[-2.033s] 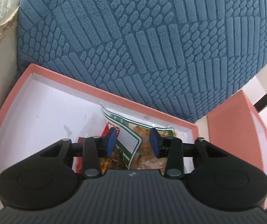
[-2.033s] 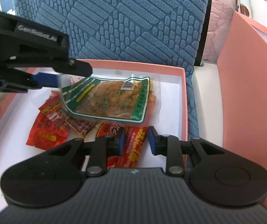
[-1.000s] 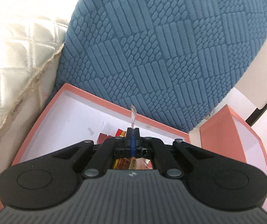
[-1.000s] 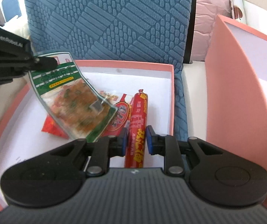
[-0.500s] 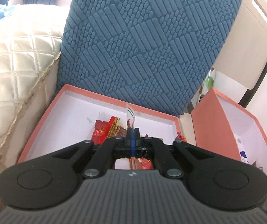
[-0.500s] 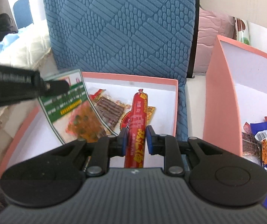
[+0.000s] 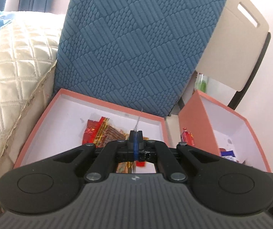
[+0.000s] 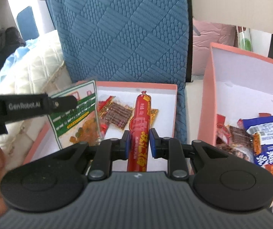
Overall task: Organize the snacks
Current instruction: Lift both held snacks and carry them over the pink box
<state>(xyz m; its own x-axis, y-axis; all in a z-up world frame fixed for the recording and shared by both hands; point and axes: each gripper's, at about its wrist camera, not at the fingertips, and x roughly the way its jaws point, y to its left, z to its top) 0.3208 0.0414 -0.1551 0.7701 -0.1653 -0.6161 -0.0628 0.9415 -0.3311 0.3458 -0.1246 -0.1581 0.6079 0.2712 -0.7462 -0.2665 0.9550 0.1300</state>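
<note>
Two snacks are in hand at once. The right gripper (image 8: pixel 138 143) is clamped round a red sausage (image 8: pixel 139 131) near its lower half, so its far end points out over the left box (image 8: pixel 172 103). It looks firm and smooth-skinned, light but likely to slide or pivot between the pads; a hold nearer its middle would steady it. The left gripper (image 7: pixel 135 140) is pinched tight on the clear edge of a green pouch (image 8: pixel 77 118), which hangs above the left side of that box. The pouch is thin, floppy film, so it will swing and fold; the sealed edge is the sound place to hold. More packets lie loose in the left box, and the right box (image 8: pixel 212 87) holds a blue packet (image 8: pixel 268 133) among others
</note>
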